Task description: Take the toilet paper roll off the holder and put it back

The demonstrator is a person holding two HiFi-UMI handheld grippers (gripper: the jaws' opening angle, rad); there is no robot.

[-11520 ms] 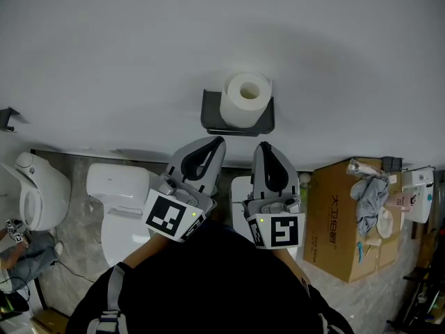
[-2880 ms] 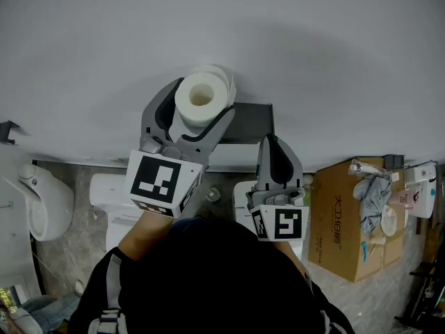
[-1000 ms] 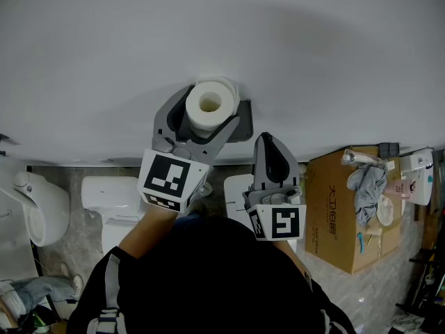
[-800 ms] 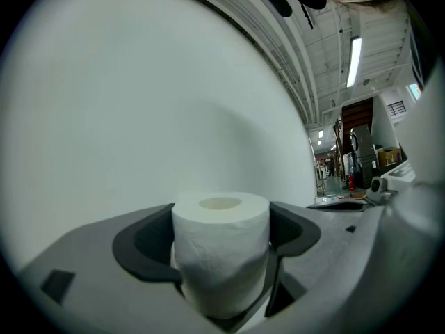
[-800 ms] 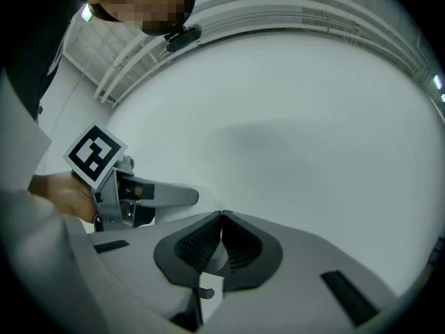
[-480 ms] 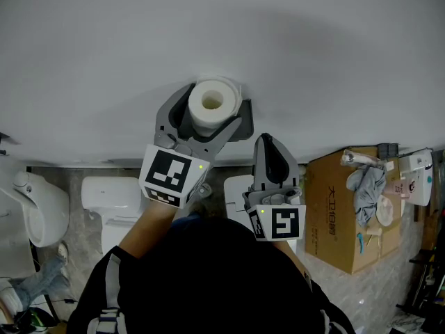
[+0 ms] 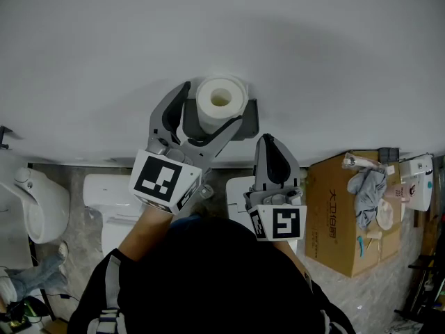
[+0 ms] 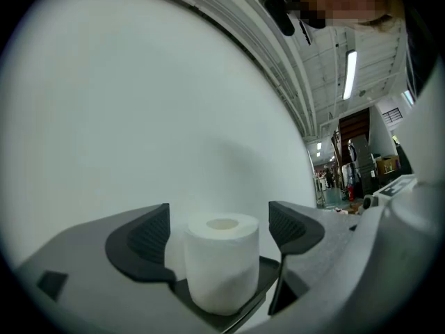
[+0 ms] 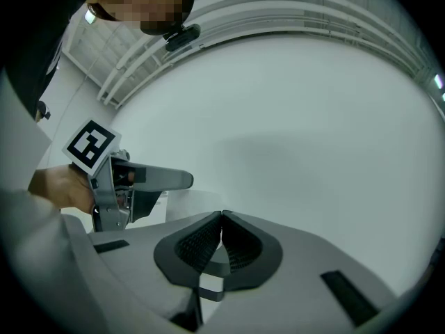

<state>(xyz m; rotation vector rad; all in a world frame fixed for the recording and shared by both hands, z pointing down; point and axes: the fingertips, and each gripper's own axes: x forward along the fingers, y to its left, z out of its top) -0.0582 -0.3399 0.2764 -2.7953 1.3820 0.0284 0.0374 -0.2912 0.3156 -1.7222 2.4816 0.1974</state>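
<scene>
The white toilet paper roll (image 7: 221, 101) stands upright on the dark grey holder (image 7: 250, 117) fixed to the white wall. My left gripper (image 7: 211, 106) reaches level at the holder with a jaw on each side of the roll. Its jaws have just been opening. In the left gripper view the roll (image 8: 221, 259) stands between the dark pads (image 8: 149, 236) with a gap on each side, resting on the holder (image 8: 268, 268). My left gripper (image 8: 219, 232) is open. My right gripper (image 7: 268, 142) hangs below and right of the holder, shut and empty (image 9: 221, 223).
Below the holder a white toilet (image 7: 111, 199) stands on the floor, with another white fixture (image 7: 31, 202) at the far left. A cardboard box (image 7: 338, 218) with cloths on top sits at the right. The wall (image 7: 222, 26) is plain and white.
The left gripper's jaws have spread apart off the roll, which now stands free on the holder. The right gripper has stayed where it was.
</scene>
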